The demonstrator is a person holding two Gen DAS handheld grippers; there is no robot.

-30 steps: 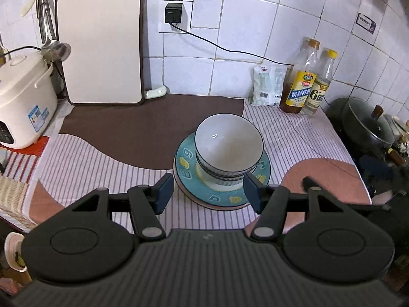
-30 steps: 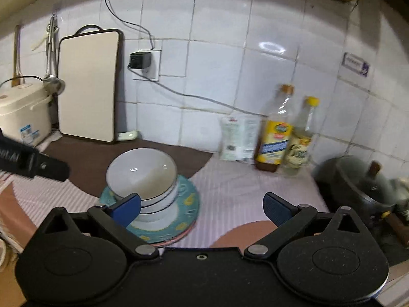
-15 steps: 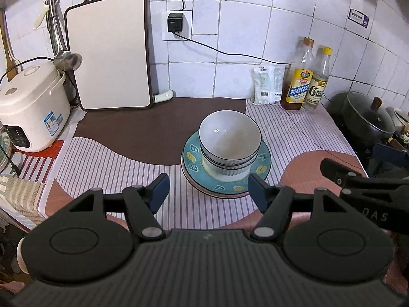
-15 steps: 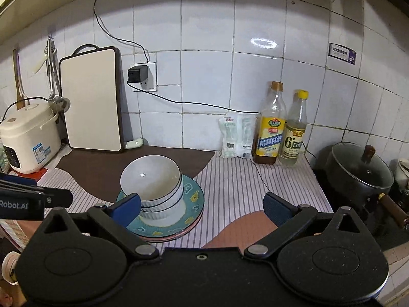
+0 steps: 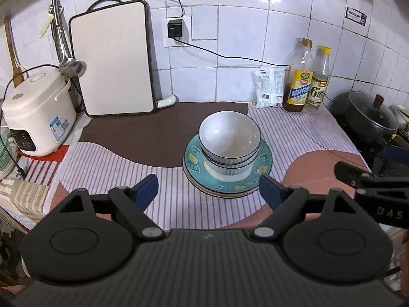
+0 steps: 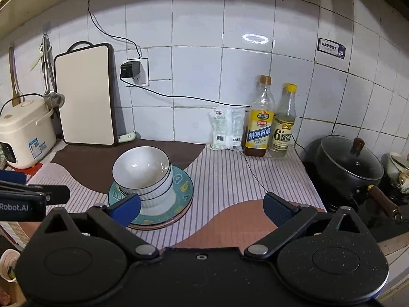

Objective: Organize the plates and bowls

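Note:
A stack of white ribbed bowls (image 5: pixel 229 143) sits on a teal plate (image 5: pixel 227 180), which lies on a pink plate, in the middle of the counter. The stack also shows in the right wrist view (image 6: pixel 145 176), with the teal plate (image 6: pixel 182 186) under it. My left gripper (image 5: pixel 208 190) is open and empty, held back from the near side of the stack. My right gripper (image 6: pixel 202 208) is open and empty, to the right of the stack and apart from it.
A white rice cooker (image 5: pixel 35 112) stands at the left, a cutting board (image 5: pixel 112 58) leans on the tiled wall. Two bottles (image 5: pixel 306 79) and a white packet (image 5: pixel 269 87) stand at the back right. A black lidded pot (image 5: pixel 368 113) sits on the stove at right.
Both grippers have drawn back and up from the stack. The bowls and plates have not moved. The right gripper has come into the left wrist view at the right edge.

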